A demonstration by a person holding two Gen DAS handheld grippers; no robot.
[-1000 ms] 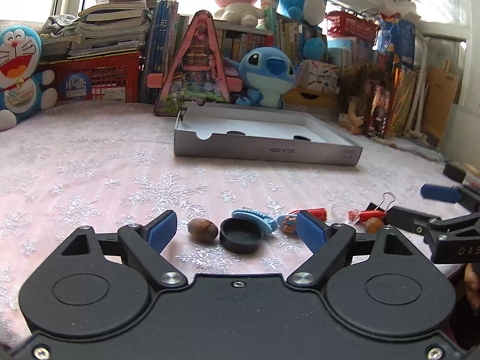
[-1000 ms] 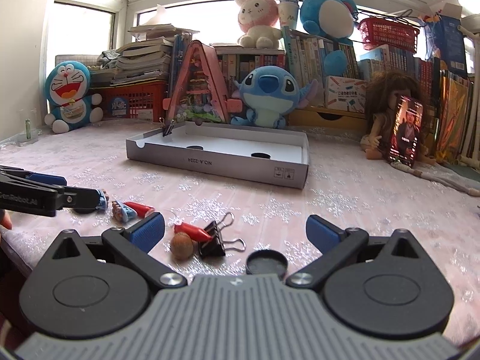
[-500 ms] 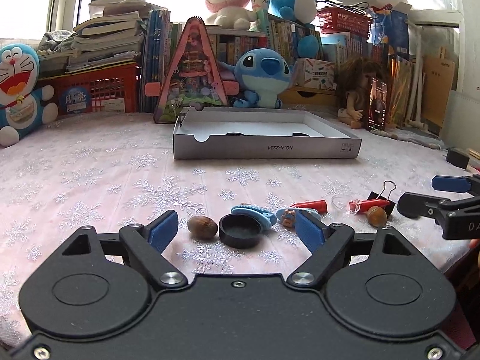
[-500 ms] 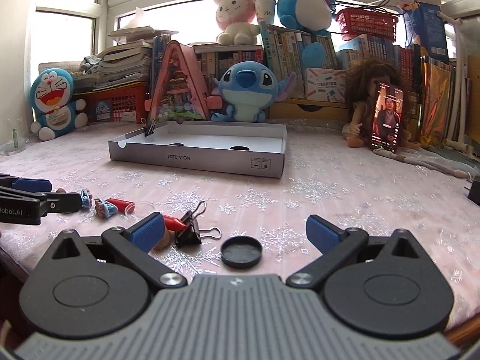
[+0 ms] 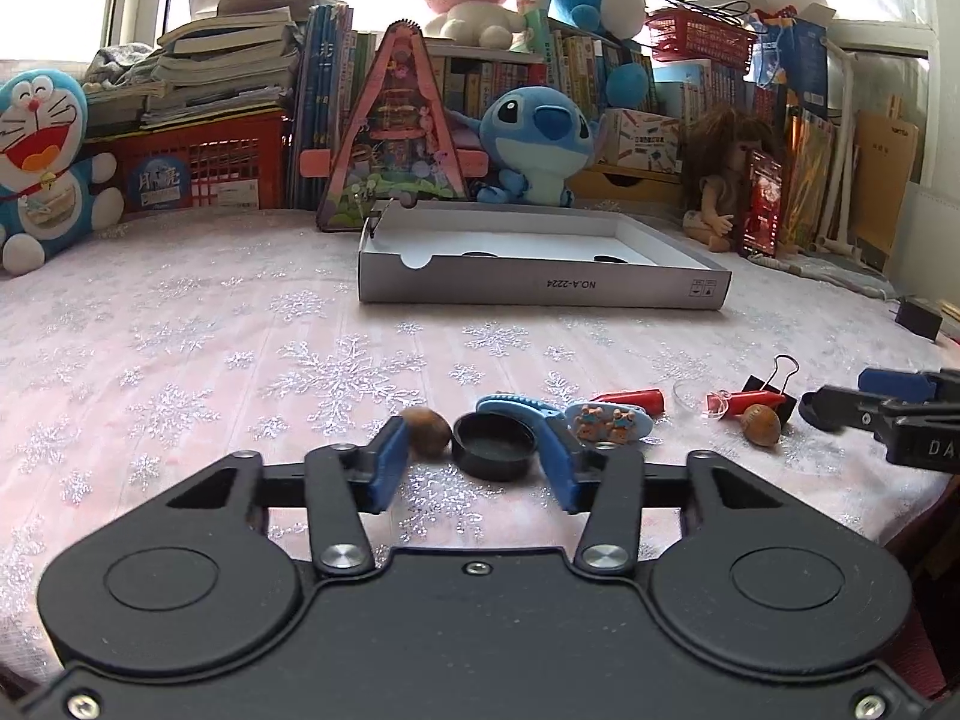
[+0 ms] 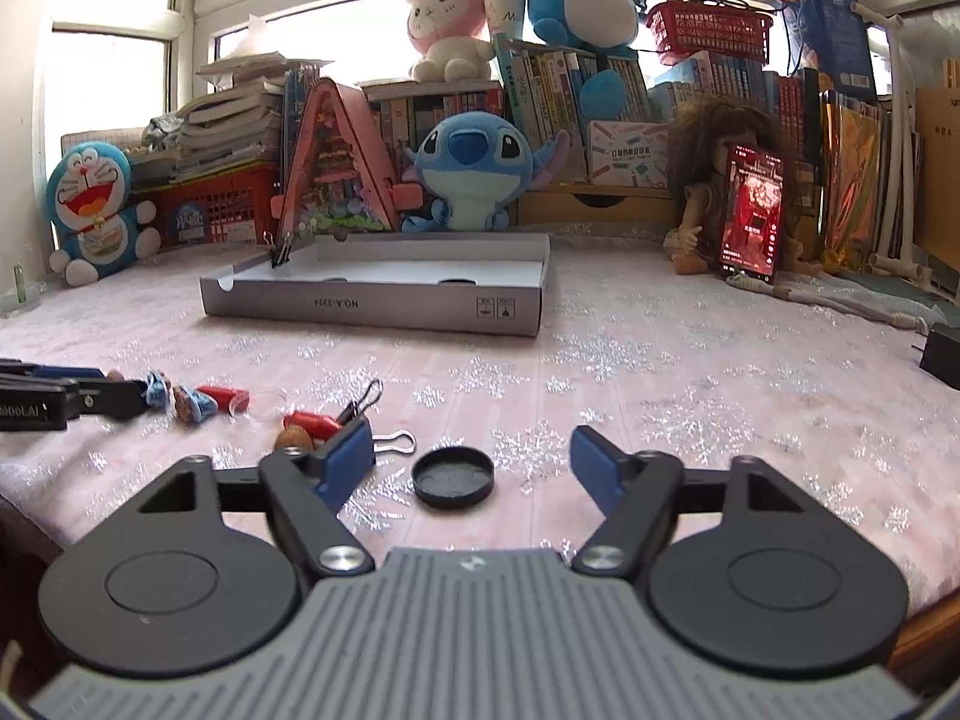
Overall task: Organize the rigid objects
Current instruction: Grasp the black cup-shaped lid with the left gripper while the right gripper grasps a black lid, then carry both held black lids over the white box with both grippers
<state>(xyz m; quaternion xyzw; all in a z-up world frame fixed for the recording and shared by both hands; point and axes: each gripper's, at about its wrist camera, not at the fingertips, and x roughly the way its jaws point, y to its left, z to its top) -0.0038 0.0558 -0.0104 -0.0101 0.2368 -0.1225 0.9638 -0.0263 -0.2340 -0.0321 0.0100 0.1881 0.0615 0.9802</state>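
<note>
A grey cardboard box tray [image 5: 540,288] lies open in the middle of the pink snowflake cloth. In the left wrist view my left gripper [image 5: 474,462] is closing, with a black round lid [image 5: 493,444] and a brown nut [image 5: 426,432] between its blue pads; I see no firm press. Right of them lie blue hair clips [image 5: 612,420], a red piece [image 5: 636,399], a second nut [image 5: 761,417] and a black binder clip [image 5: 771,387]. My right gripper [image 6: 471,465] is also closing, and another black lid [image 6: 454,477] sits apart from its pads, between them.
Plush toys, books, a red crate [image 5: 198,174] and a doll with a phone [image 6: 750,210] line the back. A binder clip [image 6: 282,252] hangs on the tray's far left corner. A black block [image 6: 942,354] sits at the right edge. The table's front edge is close below both grippers.
Both grippers' jaws have narrowed, the left around the lid and nut, the right around its lid. Neither hand has shifted noticeably.
</note>
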